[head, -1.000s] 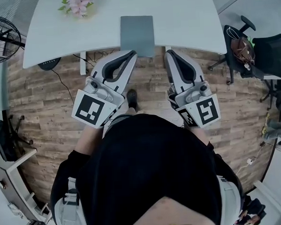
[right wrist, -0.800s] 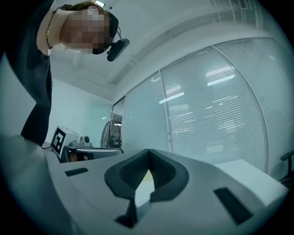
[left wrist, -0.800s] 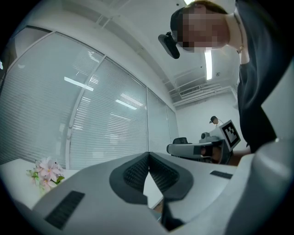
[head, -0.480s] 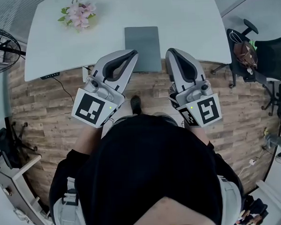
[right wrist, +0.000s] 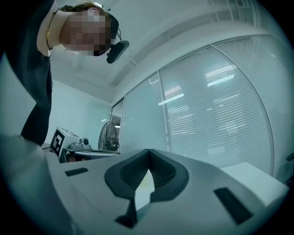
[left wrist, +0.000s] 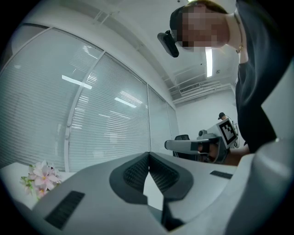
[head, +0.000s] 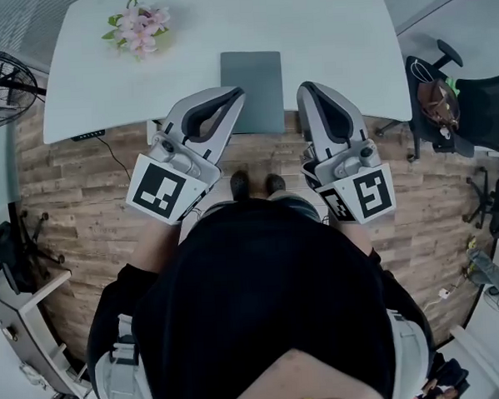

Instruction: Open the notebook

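Note:
A closed grey notebook (head: 252, 90) lies flat on the white table (head: 333, 40), at its near edge. My left gripper (head: 240, 93) is held level just left of the notebook's near corner, jaws shut and nothing in them. My right gripper (head: 303, 89) hovers over the table edge to the right of the notebook, apart from it, also shut and empty. In the left gripper view the tips of the left gripper (left wrist: 149, 154) meet, and the right gripper (left wrist: 197, 146) shows beyond them. The right gripper view shows the right gripper (right wrist: 149, 151) with its pads closed together.
Pink flowers (head: 136, 27) sit at the table's far left. A floor fan (head: 1, 74) stands to the left and a black office chair (head: 449, 101) to the right. Cables (head: 113, 151) run over the wooden floor under the table. My shoes (head: 255, 184) stand near the table.
The table and notebook have come nearer in the head view. Both grippers have moved forward to the table's near edge, still shut. A second shoe has come into view.

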`<state>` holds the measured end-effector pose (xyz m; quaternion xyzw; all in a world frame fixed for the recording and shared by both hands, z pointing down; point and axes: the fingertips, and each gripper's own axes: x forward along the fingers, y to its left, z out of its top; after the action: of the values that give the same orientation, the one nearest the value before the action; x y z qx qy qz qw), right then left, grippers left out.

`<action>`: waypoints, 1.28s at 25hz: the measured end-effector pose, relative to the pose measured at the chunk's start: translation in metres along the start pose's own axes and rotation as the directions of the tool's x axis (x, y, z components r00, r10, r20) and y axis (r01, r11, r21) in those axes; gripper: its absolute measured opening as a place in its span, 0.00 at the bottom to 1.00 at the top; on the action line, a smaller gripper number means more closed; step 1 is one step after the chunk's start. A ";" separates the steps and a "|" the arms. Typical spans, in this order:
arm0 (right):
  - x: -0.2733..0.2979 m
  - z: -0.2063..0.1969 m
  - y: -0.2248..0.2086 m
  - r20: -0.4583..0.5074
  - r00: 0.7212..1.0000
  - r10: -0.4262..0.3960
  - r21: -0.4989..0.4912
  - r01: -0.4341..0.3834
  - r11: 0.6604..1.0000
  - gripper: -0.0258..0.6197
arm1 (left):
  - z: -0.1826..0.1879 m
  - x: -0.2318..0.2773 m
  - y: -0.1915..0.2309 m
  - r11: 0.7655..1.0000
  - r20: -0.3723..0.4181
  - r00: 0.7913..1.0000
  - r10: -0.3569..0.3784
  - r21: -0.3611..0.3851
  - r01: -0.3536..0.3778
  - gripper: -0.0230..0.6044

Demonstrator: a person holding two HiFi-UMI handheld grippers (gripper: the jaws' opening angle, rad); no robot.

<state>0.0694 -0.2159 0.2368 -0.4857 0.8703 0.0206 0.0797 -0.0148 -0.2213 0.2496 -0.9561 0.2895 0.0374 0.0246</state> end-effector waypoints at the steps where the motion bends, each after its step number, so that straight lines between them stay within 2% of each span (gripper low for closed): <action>1: 0.000 0.001 -0.003 0.000 1.000 0.004 -0.012 -0.004 1.000 0.04 | 0.002 0.002 0.000 1.000 0.003 1.000 0.008 0.003 -0.008 0.06; 6: -0.002 0.007 -0.019 -0.001 1.000 0.021 -0.013 -0.021 1.000 0.05 | -0.003 0.016 -0.002 0.999 -0.021 0.999 0.047 -0.002 -0.047 0.06; 10: -0.009 0.008 -0.035 -0.005 1.000 0.024 -0.007 -0.024 1.000 0.05 | -0.021 0.030 -0.006 0.996 -0.097 0.991 0.088 0.015 -0.087 0.06; 14: -0.019 0.005 -0.047 -0.016 0.999 0.033 0.005 -0.033 0.999 0.05 | -0.047 0.043 -0.009 0.990 -0.198 0.970 0.140 0.031 -0.136 0.06; 18: -0.030 0.001 -0.059 -0.029 0.999 0.040 0.019 -0.039 0.999 0.04 | -0.068 0.056 -0.010 0.982 -0.264 0.946 0.191 0.044 -0.186 0.08; 21: -0.037 -0.003 -0.067 -0.037 0.998 0.045 0.031 -0.043 0.999 0.04 | -0.087 0.066 -0.013 0.975 -0.326 0.919 0.220 0.057 -0.214 0.10; 24: -0.042 -0.006 -0.073 -0.042 0.998 0.056 0.046 -0.054 0.997 0.05 | -0.106 0.076 -0.016 0.970 -0.398 0.885 0.244 0.079 -0.232 0.23; 27: -0.048 -0.008 -0.071 -0.049 0.996 0.075 0.055 -0.072 0.996 0.05 | -0.121 0.076 -0.018 0.960 -0.439 0.854 0.279 0.117 -0.254 0.25; 29: -0.053 -0.011 -0.073 -0.052 0.995 0.082 0.060 -0.079 0.995 0.04 | -0.133 0.077 -0.018 0.953 -0.473 0.827 0.304 0.139 -0.270 0.29; 32: -0.057 -0.016 -0.078 -0.055 0.994 0.095 0.074 -0.091 0.993 0.05 | -0.155 0.079 -0.017 0.939 -0.528 0.777 0.344 0.187 -0.289 0.34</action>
<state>0.1631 -0.2104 0.2648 -0.4419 0.8941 -0.0210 0.0705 0.0694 -0.2614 0.3980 -0.8610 0.4420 -0.2505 -0.0211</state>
